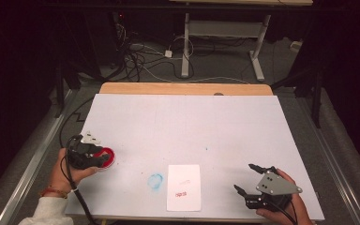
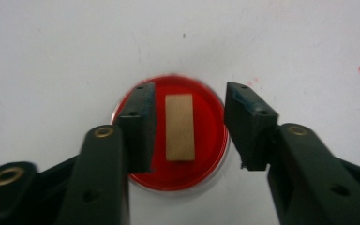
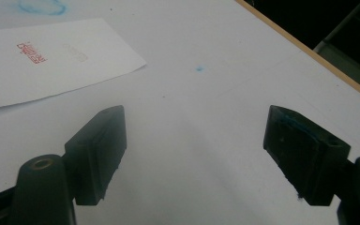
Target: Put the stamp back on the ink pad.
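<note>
- Far left of the table [image 1: 136, 117]: the left gripper [image 1: 104, 158] sat in the person's left hand [image 1: 65, 172], with its cable looping back toward the near edge.
- It hovered right over a round red ink pad [image 1: 108, 154], near the table's left edge.
- From the left gripper view, the red ink pad [image 2: 206, 140] had a small wooden block [image 2: 179, 127] lying in the middle of it (looked like the back of a stamp, but I couldn't tell for sure).
- The left gripper [image 2: 187, 129] had its jaws apart, one on each side of the block with a clear gap on both sides, so it wasn't gripping anything.
- A bit right of that: a smudgy blue ink stain [image 1: 155, 181] on the white table cover.
- Just beside the stain lay a white card [image 1: 183, 187] with a red stamped mark [image 1: 180, 193] on it, near the front edge.
- The right gripper view caught the same white card [image 3: 75, 70] and red stamped mark [image 3: 30, 52] off at its upper left.
- Far right: the right gripper [image 1: 247, 178], held in the person's right hand [image 1: 288, 208], was well apart from the card.
- Its jaws were spread wide and held nothing; in the right gripper view the right gripper [image 3: 194, 154] had just bare table between the pads.
</note>
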The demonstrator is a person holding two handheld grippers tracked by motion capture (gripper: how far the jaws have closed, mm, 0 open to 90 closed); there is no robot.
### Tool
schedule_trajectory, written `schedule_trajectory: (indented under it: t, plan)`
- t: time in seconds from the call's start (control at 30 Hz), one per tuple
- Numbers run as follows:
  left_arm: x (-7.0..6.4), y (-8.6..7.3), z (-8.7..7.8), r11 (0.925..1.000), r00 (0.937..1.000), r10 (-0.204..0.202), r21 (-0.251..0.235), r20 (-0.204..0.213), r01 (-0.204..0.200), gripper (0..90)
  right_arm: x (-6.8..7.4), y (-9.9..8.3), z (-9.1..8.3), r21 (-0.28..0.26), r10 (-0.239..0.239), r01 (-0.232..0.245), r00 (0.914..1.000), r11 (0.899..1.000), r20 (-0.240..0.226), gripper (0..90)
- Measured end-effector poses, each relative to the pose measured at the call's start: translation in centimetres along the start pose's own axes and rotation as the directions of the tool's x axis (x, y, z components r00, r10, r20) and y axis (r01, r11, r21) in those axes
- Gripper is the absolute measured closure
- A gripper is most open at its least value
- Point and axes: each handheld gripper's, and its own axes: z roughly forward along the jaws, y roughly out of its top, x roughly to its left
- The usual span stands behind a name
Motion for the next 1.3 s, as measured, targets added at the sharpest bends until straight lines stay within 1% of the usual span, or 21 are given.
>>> schedule_trajectory:
  t: [0.07,0.13,0.23,0.3,0.37,0.4,0.5,0.53,0.57,0.6,0.63,0.67,0.73,0.8,0.9,0.93,1.03,1.1,1.13,1.23,1.3]
  plan:
    - [-0.6,0.2,-0.5,0.9988,0.9997,0.015,-0.047,-0.016,-0.016,41.8,0.0,0.0,-0.1,-0.004,0.001,-0.001,1.0,1.0,0.004,22.2]
    - [-1.3,0.4,-0.8,0.9951,0.9986,0.04,-0.088,-0.034,-0.043,35.8,0.0,0.0,-0.1,-0.008,0.003,-0.003,1.0,1.0,0.007,22.1]
    - [-2.5,0.6,-1.3,0.9832,0.9956,0.066,-0.166,-0.067,-0.076,27.9,-0.1,0.1,-0.2,-0.016,0.009,-0.009,0.9998,1.0,0.018,22.0]
    - [-3.4,0.6,-1.7,0.9712,0.9936,0.086,-0.216,-0.074,-0.1,24.9,-0.1,0.1,-0.3,-0.025,0.015,-0.015,0.9996,1.0,0.023,22.0]
    - [-4.3,0.6,-2.1,0.9529,0.9903,0.101,-0.277,-0.095,-0.124,21.2,-0.1,0.1,-0.3,-0.028,0.015,-0.014,0.9994,1.0,0.03,21.9]
    - [-4.6,0.8,-2.2,0.9431,0.9865,0.121,-0.297,-0.111,-0.149,20.8,-0.2,0.1,-0.3,-0.03,0.016,-0.015,0.9994,0.999,0.029,21.9]
    - [-5.8,1.0,-2.5,0.9214,0.9807,0.143,-0.344,-0.133,-0.181,16.9,-0.1,0.0,-0.3,-0.028,0.019,-0.018,0.9989,0.999,0.043,21.7]
    - [-6.3,1.0,-2.6,0.9113,0.9797,0.148,-0.366,-0.136,-0.188,16.9,-0.2,0.0,-0.4,-0.03,0.021,-0.02,0.9988,0.999,0.045,21.7]
    - [-6.5,1.0,-2.7,0.9056,0.9789,0.152,-0.378,-0.137,-0.193,16.9,-0.2,0.0,-0.4,-0.035,0.023,-0.021,0.9986,0.999,0.047,21.7]
    - [-6.9,0.9,-2.8,0.8968,0.9778,0.152,-0.396,-0.145,-0.198,16.9,-0.2,0.0,-0.4,-0.038,0.023,-0.021,0.9986,0.999,0.048,21.5]
    - [-7.3,0.8,-2.9,0.8924,0.9793,0.151,-0.407,-0.135,-0.194,16.9,-0.2,0.0,-0.4,-0.042,0.024,-0.022,0.9983,0.999,0.053,21.3]
    - [-7.6,0.7,-3.0,0.8842,0.9783,0.165,-0.421,-0.126,-0.203,16.9,-0.2,0.0,-0.4,-0.045,0.028,-0.025,0.9978,0.999,0.061,21.1]
    - [-8.1,0.5,-3.0,0.87,0.9762,0.173,-0.444,-0.131,-0.214,16.9,-0.2,0.0,-0.4,-0.048,0.033,-0.03,0.9974,0.998,0.063,21.1]
    - [-8.6,0.3,-3.0,0.8618,0.9764,0.181,-0.459,-0.119,-0.215,16.9,-0.2,-0.1,-0.4,-0.045,0.029,-0.026,0.9973,0.999,0.067,20.4]
    - [-9.2,-0.1,-2.9,0.8562,0.9761,0.169,-0.47,-0.137,-0.214,16.8,-0.1,-0.1,-0.3,-0.043,0.024,-0.021,0.9974,0.999,0.068,20.2]
    - [-9.4,-0.3,-2.8,0.856,0.9773,0.165,-0.473,-0.133,-0.209,16.8,-0.1,-0.2,-0.4,-0.043,0.023,-0.02,0.9971,0.999,0.072,20.2]
    - [-9.8,-0.8,-2.4,0.8574,0.9766,0.167,-0.469,-0.135,-0.212,16.1,-0.1,-0.3,-0.5,-0.05,0.034,-0.03,0.9961,0.998,0.081,20.1]
    - [-10.0,-1.2,-2.1,0.8555,0.9764,0.169,-0.472,-0.135,-0.213,16.1,0.0,-0.4,-0.6,-0.056,0.044,-0.039,0.9955,0.998,0.084,20.1]
    - [-10.1,-1.4,-1.9,0.8562,0.9781,0.165,-0.474,-0.127,-0.206,16.1,0.0,-0.5,-0.6,-0.059,0.042,-0.037,0.9955,0.998,0.085,20.1]
    - [-10.6,-1.9,-1.2,0.8632,0.977,0.17,-0.459,-0.128,-0.211,16.1,0.2,-0.6,-0.5,-0.059,0.041,-0.036,0.9955,0.998,0.086,19.7]
    - [-10.9,-2.1,-0.8,0.8708,0.9772,0.177,-0.444,-0.118,-0.211,16.1,0.3,-0.7,-0.6,-0.062,0.044,-0.039,0.995,0.997,0.09,19.3]
